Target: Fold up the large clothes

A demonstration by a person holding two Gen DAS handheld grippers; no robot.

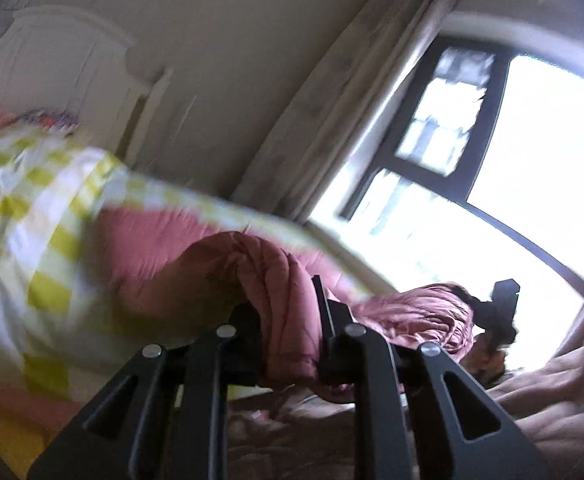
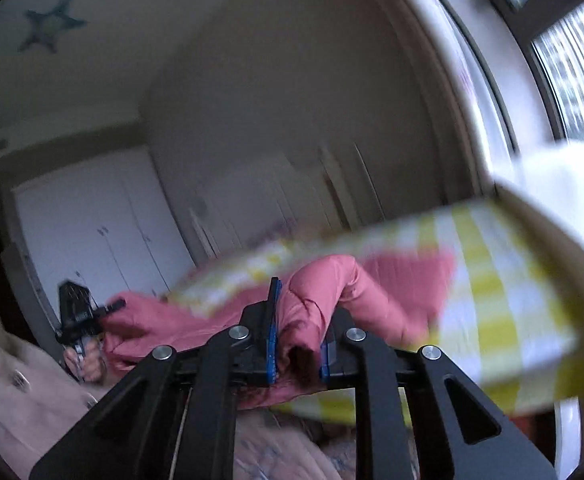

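You are in a bedroom with pale walls, a white wardrobe [image 2: 88, 240] on the far side and a big dark-framed window [image 1: 471, 152] pouring in daylight, a light curtain [image 1: 355, 112] hanging beside it. On the ceiling there is a blue star-shaped lamp [image 2: 50, 26]. In front of you lies the bed [image 1: 32, 208], spread with a yellow-and-white checked sheet, blurred in both views.

The pink padded jacket [image 1: 220, 264] is the garment you are working on. It is partly lifted off the sheet, stretched between your two grippers, with the rest trailing down onto the checked sheet.

Your left gripper [image 1: 288, 320] has its jaws drawn narrow and pinching a bunched fold of the pink jacket. Your right gripper [image 2: 297, 332] is likewise clamped on a gathered edge of the same jacket, the fabric squeezed between its blue pads [image 2: 274, 320].

Each camera catches the other tool: the right gripper shows dark at the far end of the jacket in the left view, and the left one, with a hand [image 2: 86, 360] under it, in the right view
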